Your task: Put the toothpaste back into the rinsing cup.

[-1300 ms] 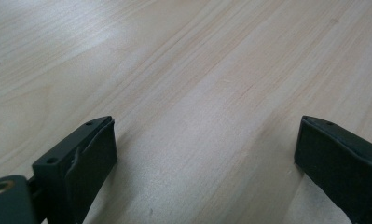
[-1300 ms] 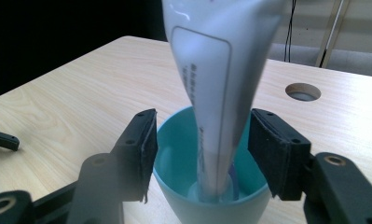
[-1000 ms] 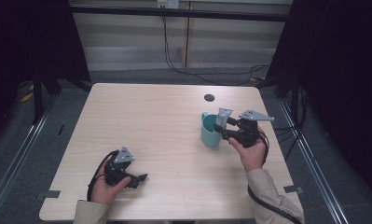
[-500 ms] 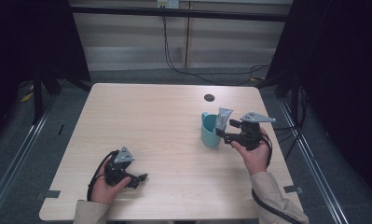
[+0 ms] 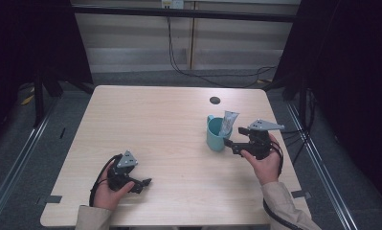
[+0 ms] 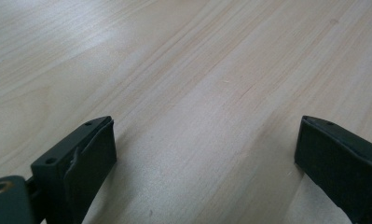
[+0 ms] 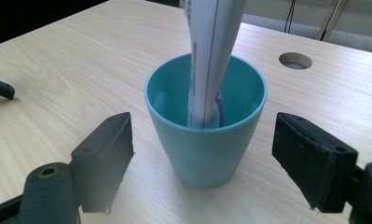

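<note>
A teal cup [image 5: 216, 136] stands upright on the right half of the wooden table [image 5: 164, 120]. A white tube [image 5: 228, 122] leans inside it, its flat end sticking out above the rim. My right gripper [image 5: 230, 143] sits just right of the cup, open. In the right gripper view the cup [image 7: 207, 144] and tube [image 7: 211, 56] lie straight ahead of the spread jaws, which touch neither; that gripper [image 7: 204, 140] holds nothing. My left gripper [image 5: 143, 184] rests low at the table's near left, open over bare wood [image 6: 204, 140].
A round cable hole [image 5: 215, 100] lies in the tabletop behind the cup, also seen as the hole [image 7: 295, 60] in the right gripper view. Dark cables [image 5: 188, 72] trail on the floor beyond the far edge. Metal rails run along both sides.
My right gripper has drawn back a little from the cup, toward the near right. The tube stays standing in the cup. The left gripper has not moved.
</note>
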